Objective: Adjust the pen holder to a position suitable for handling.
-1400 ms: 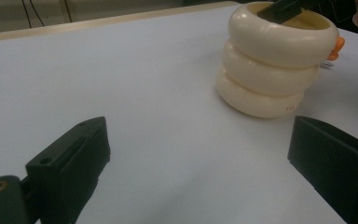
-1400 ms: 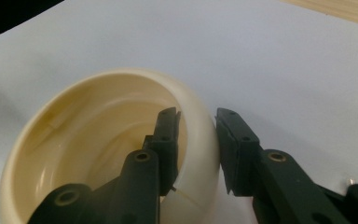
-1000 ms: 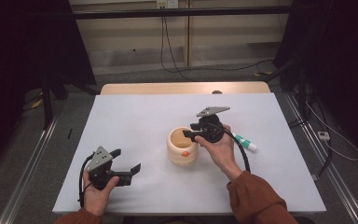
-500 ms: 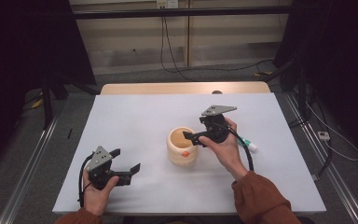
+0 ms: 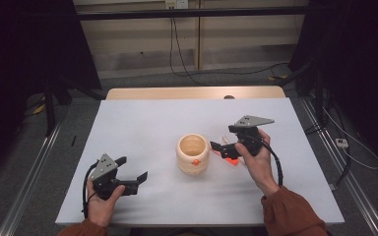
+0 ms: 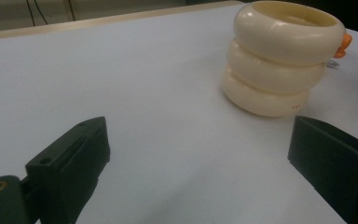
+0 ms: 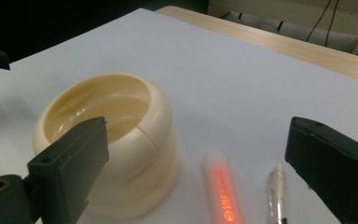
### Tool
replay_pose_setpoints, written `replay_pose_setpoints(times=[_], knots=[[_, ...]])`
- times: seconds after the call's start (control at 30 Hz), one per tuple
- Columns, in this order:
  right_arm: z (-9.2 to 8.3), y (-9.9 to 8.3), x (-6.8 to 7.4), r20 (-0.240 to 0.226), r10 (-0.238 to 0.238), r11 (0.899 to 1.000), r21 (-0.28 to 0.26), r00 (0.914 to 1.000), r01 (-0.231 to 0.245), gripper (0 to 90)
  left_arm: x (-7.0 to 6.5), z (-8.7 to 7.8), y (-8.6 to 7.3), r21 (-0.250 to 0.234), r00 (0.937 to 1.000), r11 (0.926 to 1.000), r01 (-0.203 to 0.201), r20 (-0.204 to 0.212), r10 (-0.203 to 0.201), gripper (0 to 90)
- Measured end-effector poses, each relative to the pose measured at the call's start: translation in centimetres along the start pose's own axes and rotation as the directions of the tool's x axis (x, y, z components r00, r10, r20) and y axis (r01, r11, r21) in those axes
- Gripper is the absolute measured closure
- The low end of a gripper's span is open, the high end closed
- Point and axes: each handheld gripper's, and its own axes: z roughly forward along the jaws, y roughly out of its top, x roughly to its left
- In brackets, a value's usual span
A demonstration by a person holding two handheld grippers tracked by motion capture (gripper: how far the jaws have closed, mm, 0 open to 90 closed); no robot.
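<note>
A: So, what do you count on the table (image 5: 142, 123)?

B: One cream pot (image 5: 193, 153), built like three stacked rings, standing upright near the middle. Two grippers, one in each hand. Beside the pot, on its right in the high view, lie two pens: an orange marker (image 7: 223, 189) and a clear pen (image 7: 277, 193), side by side on the white top.

A: Which gripper is nearest to them?

B: The right gripper (image 5: 225, 147). It hovers just right of the pot, above the pens. Its jaws have just been opening and now stand wide apart, with nothing pinched between them; in the right gripper view the two pens lie on the table between the jaws, untouched.

A: And the other?

B: The left gripper (image 5: 137, 178) sits near the front left edge, well apart from the pot, its jaws spread wide and empty, pointing toward the pot.

A: Anything hard to make out?

B: Yes. From above, the right hand and gripper cover most of the pens; only a bit of orange shows below the jaws. The marker's lettering is blurred, and both pens are cut off by the bottom edge of the right gripper view. A small orange spot (image 5: 195, 162) shows on the pot's front; I cannot tell what it is. What lies inside the pot is unclear too.
</note>
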Motion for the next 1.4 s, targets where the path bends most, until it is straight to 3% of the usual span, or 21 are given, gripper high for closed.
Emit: replay_pose_setpoints(times=[0.5,1.17,1.4], knots=[[-2.2,-2.9,-0.5,0.055,-0.009,1.0,0.008,0.9984,0.009,6.7,0.1,-0.3,0.1,-0.022,0.9999,0.9997,0.012,-0.002,-0.012,5.1],[-6.2,-6.8,-1.2,0.122,0.029,0.999,-0.019,0.992,-0.027,7.2,-0.1,-0.7,0.4,-0.036,1.0,0.9994,0.003,-0.006,-0.004,5.1],[-6.8,-7.6,-1.4,0.129,0.039,0.999,-0.017,0.9908,-0.037,7.3,-0.3,-0.8,0.4,-0.043,1.0,0.9991,0.001,-0.005,-0.002,5.1]])
